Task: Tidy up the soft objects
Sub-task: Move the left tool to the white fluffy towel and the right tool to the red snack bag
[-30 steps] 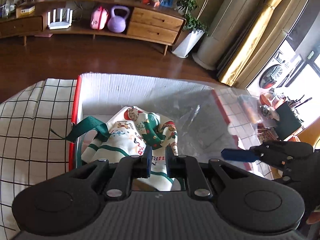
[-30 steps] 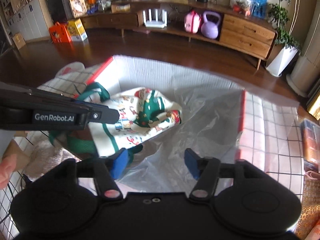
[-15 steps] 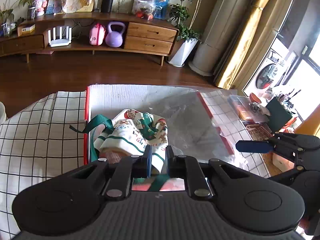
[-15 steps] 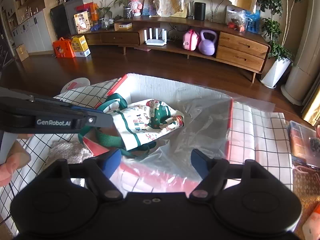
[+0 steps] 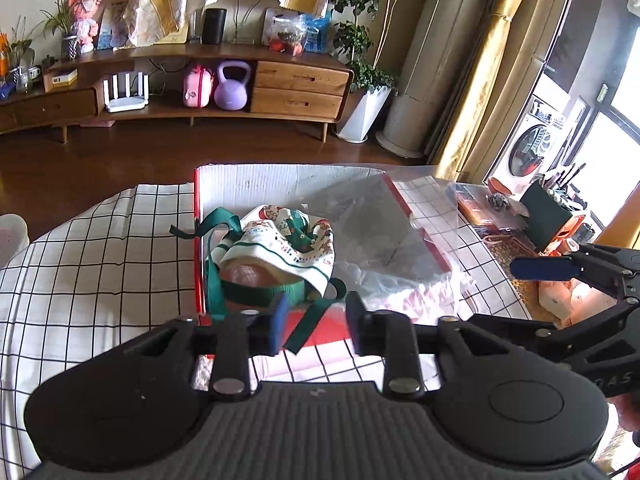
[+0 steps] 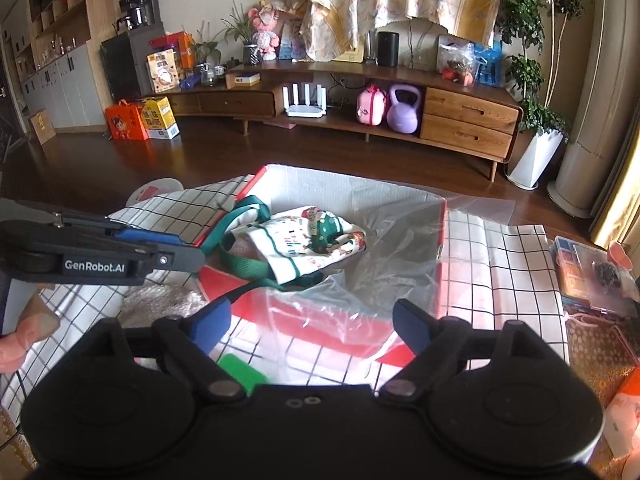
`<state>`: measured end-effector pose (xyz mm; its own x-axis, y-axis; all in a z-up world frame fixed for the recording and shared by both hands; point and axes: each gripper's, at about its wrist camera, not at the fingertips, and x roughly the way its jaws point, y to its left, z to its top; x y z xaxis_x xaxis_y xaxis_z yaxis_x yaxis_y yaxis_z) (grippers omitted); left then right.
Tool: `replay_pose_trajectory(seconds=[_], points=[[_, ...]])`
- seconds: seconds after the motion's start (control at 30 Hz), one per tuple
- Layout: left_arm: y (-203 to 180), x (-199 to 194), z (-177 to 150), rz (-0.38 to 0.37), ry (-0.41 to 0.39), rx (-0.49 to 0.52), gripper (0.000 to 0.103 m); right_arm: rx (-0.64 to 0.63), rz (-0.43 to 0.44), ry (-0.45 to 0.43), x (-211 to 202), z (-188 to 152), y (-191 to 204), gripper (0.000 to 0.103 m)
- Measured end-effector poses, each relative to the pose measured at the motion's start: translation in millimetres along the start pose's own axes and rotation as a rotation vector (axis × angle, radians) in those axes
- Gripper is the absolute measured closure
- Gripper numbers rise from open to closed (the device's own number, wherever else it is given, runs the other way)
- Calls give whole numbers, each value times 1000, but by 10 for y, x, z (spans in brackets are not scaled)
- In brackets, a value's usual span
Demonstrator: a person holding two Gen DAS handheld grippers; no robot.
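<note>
A white cloth bag with a Christmas print and green straps (image 5: pixel 280 248) lies in the left half of a red-rimmed cardboard box (image 5: pixel 280 180) on a checked tablecloth. It also shows in the right wrist view (image 6: pixel 308 240). My left gripper (image 5: pixel 316 320) is open and empty, just above the box's near wall, with one green strap hanging over that wall between its fingers. My right gripper (image 6: pixel 312 326) is open and empty, in front of the box (image 6: pixel 352 188). Clear plastic film (image 6: pixel 392 248) fills the box's right half.
The checked cloth (image 5: pixel 100 264) covers the table. Bubble wrap (image 6: pixel 160 304) and a green flat object (image 6: pixel 240 372) lie near the box's front left. A clear organiser box (image 6: pixel 588 268) and a patterned mat (image 6: pixel 600 344) sit at the right.
My left gripper let go of the printed bag, opened, and pulled back and up from the box. My right gripper also pulled back and opened wider. The bag stays in the box.
</note>
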<state>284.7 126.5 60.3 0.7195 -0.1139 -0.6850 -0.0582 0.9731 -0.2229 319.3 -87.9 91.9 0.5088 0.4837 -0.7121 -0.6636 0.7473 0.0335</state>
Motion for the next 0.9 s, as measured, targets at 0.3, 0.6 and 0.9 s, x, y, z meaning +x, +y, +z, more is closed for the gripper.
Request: replay_pose_trajectory(seconds=[0.3, 0.6, 0.9], points=[[-55, -273, -271, -3, -21, 17, 32, -10, 9, -36, -304, -182, 179, 5], [-80, -574, -482, -2, -81, 45, 19, -6, 14, -58, -493, -362, 339, 0], [27, -816, -813, -22, -128, 26, 10, 31, 22, -101, -609, -756, 418, 0]])
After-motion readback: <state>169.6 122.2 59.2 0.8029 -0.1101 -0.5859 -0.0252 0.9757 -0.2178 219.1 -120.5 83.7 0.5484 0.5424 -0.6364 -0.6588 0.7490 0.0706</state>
